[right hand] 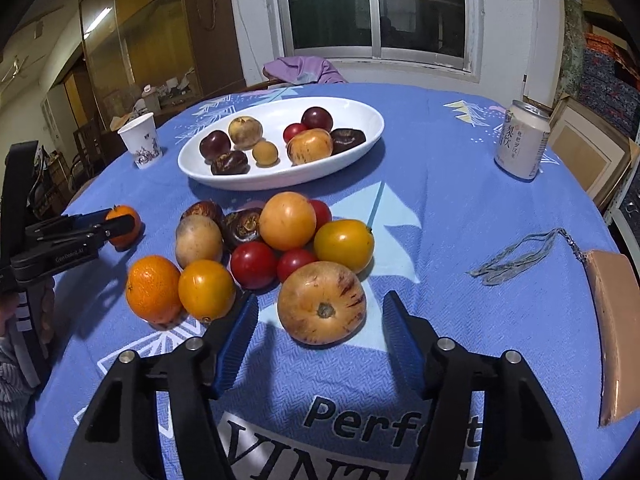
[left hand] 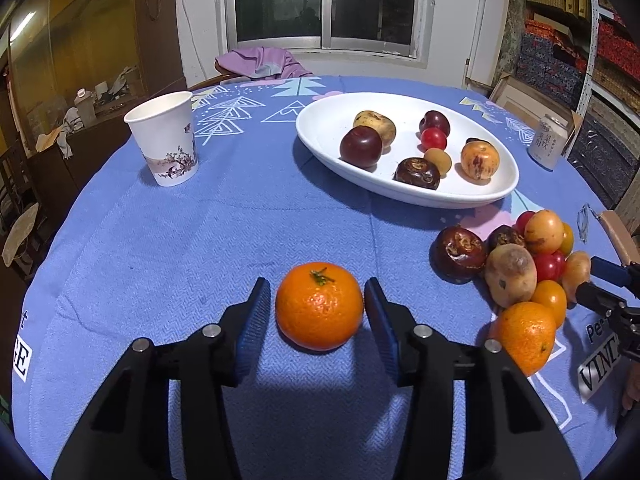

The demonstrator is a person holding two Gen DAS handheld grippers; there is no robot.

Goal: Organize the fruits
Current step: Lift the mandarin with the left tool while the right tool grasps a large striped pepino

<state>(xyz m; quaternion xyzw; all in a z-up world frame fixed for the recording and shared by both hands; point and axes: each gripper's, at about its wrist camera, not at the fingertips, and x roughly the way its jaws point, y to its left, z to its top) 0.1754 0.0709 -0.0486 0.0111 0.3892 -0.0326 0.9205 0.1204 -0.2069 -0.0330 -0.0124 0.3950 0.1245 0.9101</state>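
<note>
My left gripper (left hand: pixel 318 300) is open, its blue pads on either side of a mandarin (left hand: pixel 319 306) that rests on the blue tablecloth, apart from both pads. My right gripper (right hand: pixel 320 318) is open around a striped orange-yellow fruit (right hand: pixel 322 303) at the front of a fruit pile (right hand: pixel 256 248). The pile also shows in the left wrist view (left hand: pixel 516 268). A white oval dish (left hand: pixel 320 128) at the back holds several fruits; it also shows in the right wrist view (right hand: pixel 360 144). The left gripper appears in the right wrist view (right hand: pixel 108 222).
A paper cup (left hand: pixel 166 138) stands at the back left. A drink can (right hand: pixel 522 140) stands at the right. A tan case (right hand: pixel 616 332) with a grey strap (right hand: pixel 516 258) lies near the right table edge. A chair with purple cloth (left hand: pixel 260 62) stands behind the table.
</note>
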